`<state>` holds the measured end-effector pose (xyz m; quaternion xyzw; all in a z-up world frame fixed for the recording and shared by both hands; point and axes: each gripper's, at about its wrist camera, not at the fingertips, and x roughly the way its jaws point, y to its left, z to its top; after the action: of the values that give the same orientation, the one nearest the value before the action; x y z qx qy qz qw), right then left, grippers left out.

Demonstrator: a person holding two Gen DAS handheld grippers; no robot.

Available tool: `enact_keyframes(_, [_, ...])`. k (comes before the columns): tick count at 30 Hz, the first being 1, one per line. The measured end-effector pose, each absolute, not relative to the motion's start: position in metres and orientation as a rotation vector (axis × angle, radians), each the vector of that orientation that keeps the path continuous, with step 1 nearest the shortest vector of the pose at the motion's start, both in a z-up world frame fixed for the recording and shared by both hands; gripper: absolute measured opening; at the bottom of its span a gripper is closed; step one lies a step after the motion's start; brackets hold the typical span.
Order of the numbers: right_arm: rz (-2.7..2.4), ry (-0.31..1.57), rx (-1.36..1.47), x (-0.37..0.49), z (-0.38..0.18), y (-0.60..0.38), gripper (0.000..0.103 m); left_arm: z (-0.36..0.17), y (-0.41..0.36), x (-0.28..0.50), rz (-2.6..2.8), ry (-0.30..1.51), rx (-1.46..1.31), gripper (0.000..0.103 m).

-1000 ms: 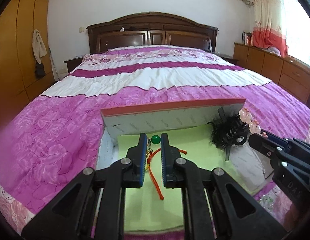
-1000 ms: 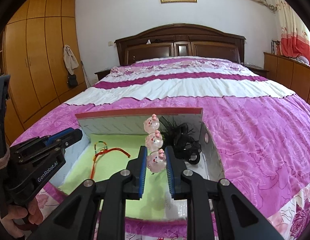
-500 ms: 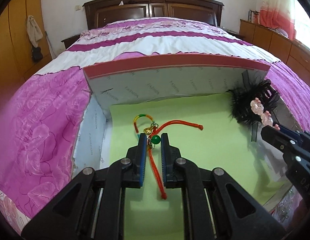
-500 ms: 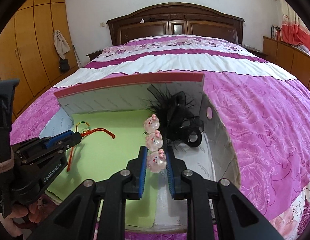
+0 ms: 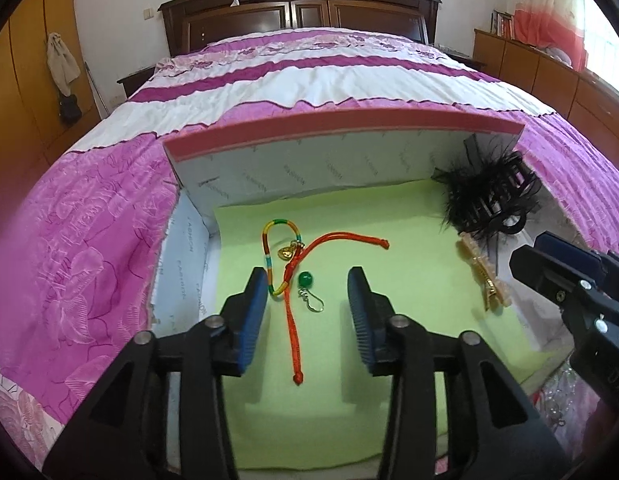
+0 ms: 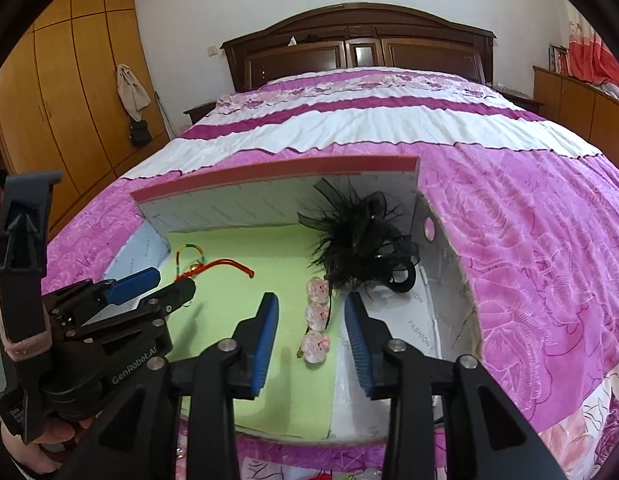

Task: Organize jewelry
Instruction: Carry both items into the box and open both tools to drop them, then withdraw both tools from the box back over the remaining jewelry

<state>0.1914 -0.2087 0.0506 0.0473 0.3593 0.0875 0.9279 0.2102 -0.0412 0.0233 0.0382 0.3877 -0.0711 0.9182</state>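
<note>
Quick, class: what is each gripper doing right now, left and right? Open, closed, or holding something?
Left gripper: opening, holding nothing; red cord bracelet lies loose between its jaws.
Right gripper: opening, holding nothing; pink pig hair clip lies between its jaws.

The word "FASHION" ran in small grey capitals, repeated many times, over the pale inner walls of the box (image 5: 309, 168) and over its bare white floor on the right (image 6: 419, 334). On the body of the left gripper (image 6: 165, 284), seen from the right wrist, white lettering read "GenRobot.AI". On the right gripper (image 5: 549, 264), at the picture's edge, only "DA" could be made out.
</note>
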Motion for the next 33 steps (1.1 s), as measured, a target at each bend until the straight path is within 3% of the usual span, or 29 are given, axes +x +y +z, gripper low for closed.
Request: enact_keyframes(33, [0.211, 0.674, 0.142, 0.094, 0.101, -0.211, 0.041, 0.083, -0.025, 0.117, -0.207, 0.765, 0.055, 0.038])
